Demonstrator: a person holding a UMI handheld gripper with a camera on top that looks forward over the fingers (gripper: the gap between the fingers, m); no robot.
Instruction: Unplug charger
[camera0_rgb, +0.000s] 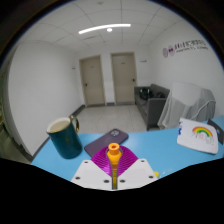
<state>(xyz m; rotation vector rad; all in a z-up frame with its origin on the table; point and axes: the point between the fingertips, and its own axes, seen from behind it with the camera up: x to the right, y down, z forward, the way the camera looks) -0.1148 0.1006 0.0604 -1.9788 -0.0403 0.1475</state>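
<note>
Gripper (116, 180) sits low over a blue worktop (170, 160) in an office room with two doors at the back. An orange, ribbed plug-like piece, taken to be the charger (115, 155), stands upright between the jaws, just ahead of the pads (100, 176); its stem runs down between the two fingers. Jaws look narrow, drawn in close about the stem, but whether both pads actually press on it cannot be told from this view. Directly beyond the charger lies a flat purple device (107, 141), probably a phone or power bank; whether the plug is seated in anything is hidden. Dark green mug (63, 137) stands off to one side, a white box with a rainbow print (199, 135) to the other, both well apart from the work. Judgement: the step in hand is the grasp or pull on the charger. Next move calls for a firm pinch and a straight draw along the plug's axis, without levering sideways.
</note>
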